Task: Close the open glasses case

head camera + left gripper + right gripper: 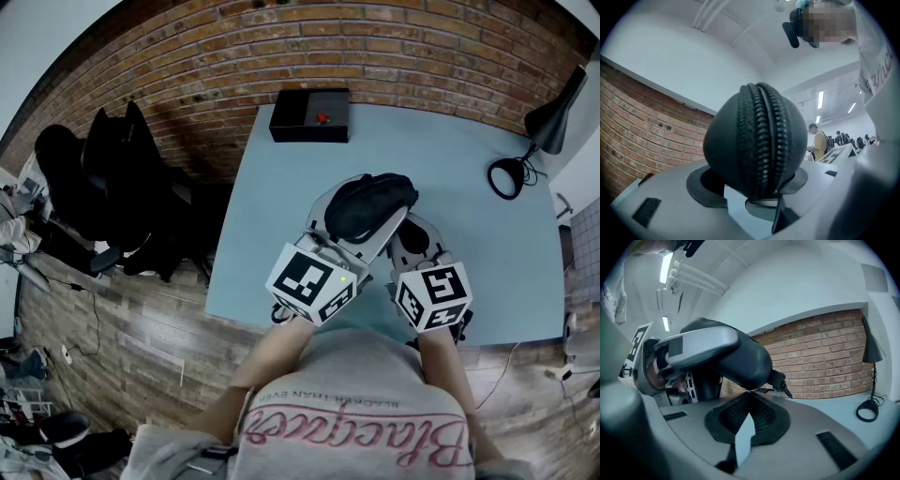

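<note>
A black zip-up glasses case [370, 202] is held above the light blue table [469, 187], with my left gripper [364, 217] shut on it. In the left gripper view the case [754, 140] fills the space between the jaws, and its zip teeth run together down the middle. My right gripper [412, 239] sits just right of the case. Its jaws stand shut in the right gripper view [749, 397], tips touching the case's [740, 364] underside. A small zip pull [782, 383] sticks out to the right of the tips. Whether anything is pinched there I cannot tell.
A black box with a red button [310, 115] stands at the table's far edge. A black desk lamp [539, 131] is at the far right. Black chairs draped with dark things [103, 178] stand left of the table. The person's torso is at the near edge.
</note>
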`<action>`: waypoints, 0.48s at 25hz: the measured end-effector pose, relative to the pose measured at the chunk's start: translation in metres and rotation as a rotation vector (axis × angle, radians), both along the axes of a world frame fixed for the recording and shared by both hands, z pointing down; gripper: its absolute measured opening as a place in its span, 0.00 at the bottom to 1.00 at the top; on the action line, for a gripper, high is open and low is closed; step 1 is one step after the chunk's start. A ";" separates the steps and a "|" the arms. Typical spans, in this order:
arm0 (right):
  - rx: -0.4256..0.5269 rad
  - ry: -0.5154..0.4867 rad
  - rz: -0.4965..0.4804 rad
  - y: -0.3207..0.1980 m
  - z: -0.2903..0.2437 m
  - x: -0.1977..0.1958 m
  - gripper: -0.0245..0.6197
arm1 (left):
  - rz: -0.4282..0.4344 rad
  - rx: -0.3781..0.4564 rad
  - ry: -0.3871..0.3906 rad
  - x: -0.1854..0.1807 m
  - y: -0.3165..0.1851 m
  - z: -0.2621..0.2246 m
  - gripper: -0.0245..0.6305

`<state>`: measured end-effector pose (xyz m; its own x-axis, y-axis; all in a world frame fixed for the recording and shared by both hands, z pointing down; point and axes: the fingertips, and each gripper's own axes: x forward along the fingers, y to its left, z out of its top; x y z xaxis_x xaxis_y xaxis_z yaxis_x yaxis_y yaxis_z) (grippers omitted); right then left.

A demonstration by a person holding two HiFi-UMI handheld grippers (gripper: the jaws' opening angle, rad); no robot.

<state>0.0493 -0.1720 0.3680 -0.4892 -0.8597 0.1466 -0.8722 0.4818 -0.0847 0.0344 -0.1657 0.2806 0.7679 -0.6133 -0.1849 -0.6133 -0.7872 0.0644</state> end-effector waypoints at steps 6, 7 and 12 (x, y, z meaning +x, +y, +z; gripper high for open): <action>0.001 -0.009 -0.014 -0.008 0.001 -0.001 0.07 | -0.001 0.000 -0.002 0.000 -0.009 0.002 0.43; 0.001 -0.008 -0.015 -0.008 0.002 -0.001 0.07 | 0.000 -0.004 0.001 -0.001 -0.010 0.002 0.43; 0.019 0.018 -0.006 -0.011 0.002 0.001 0.07 | -0.005 -0.016 0.015 -0.001 -0.014 0.002 0.43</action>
